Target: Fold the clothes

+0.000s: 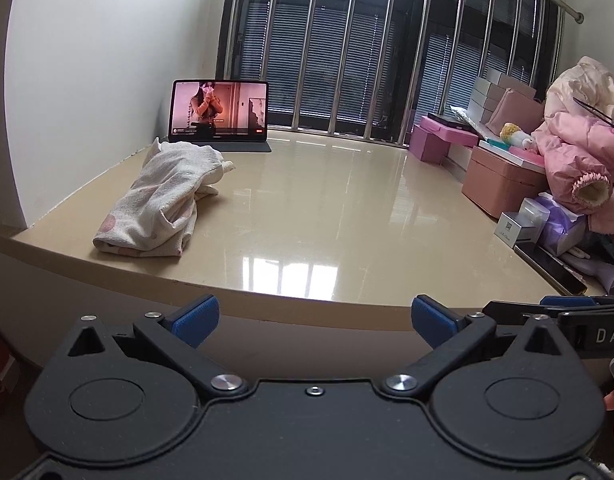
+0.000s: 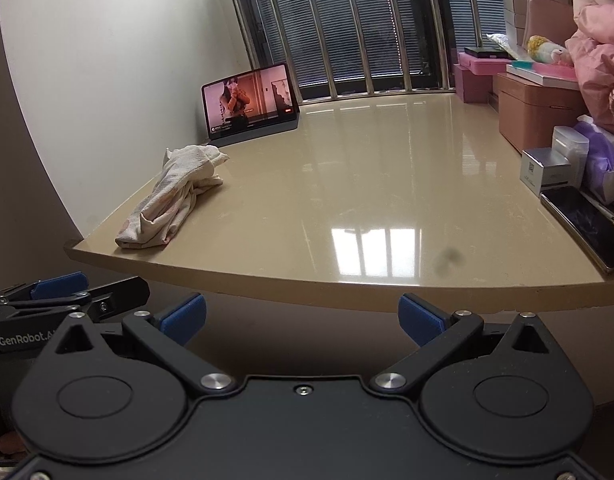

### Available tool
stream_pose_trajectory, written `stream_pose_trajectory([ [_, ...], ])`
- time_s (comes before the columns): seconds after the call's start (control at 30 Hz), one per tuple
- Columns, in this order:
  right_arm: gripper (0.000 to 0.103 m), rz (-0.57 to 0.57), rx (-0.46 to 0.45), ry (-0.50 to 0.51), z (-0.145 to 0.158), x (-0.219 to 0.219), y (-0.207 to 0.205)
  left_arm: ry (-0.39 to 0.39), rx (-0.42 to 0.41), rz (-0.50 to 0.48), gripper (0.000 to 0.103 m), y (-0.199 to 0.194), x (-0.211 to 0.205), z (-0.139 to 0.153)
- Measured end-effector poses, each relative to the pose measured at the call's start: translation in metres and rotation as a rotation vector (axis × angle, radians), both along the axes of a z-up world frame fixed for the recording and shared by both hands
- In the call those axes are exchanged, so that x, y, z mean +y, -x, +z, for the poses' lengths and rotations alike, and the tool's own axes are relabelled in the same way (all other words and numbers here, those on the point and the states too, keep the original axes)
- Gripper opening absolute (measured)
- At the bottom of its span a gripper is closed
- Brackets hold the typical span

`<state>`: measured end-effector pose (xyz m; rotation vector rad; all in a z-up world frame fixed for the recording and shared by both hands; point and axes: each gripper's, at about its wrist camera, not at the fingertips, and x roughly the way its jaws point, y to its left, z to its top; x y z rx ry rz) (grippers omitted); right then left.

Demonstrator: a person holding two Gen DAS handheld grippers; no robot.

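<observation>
Garment [image 1: 163, 200] (cream, bunched) lies lengthwise from table [image 1: 347, 216] edge toward tablet [image 1: 219, 110]; both jaws wide

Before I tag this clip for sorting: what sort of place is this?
Likely a room in a home, at a wide window ledge: barred window, tablet playing video, pink jacket heaped by storage boxes, cream garment lying bunched.
</observation>
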<state>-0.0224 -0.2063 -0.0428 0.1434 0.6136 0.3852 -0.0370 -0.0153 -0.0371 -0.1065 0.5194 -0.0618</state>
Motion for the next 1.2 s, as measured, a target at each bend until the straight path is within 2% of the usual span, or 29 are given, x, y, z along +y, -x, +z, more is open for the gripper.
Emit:
stream_pose_trajectory([
  [1.2,0.103,-0.023,0.007,-0.007,-0.0002,-0.008,-0.0042,-0.032,0.01,-0.001,0.103,-0.0019,-0.0043,0.0018],
])
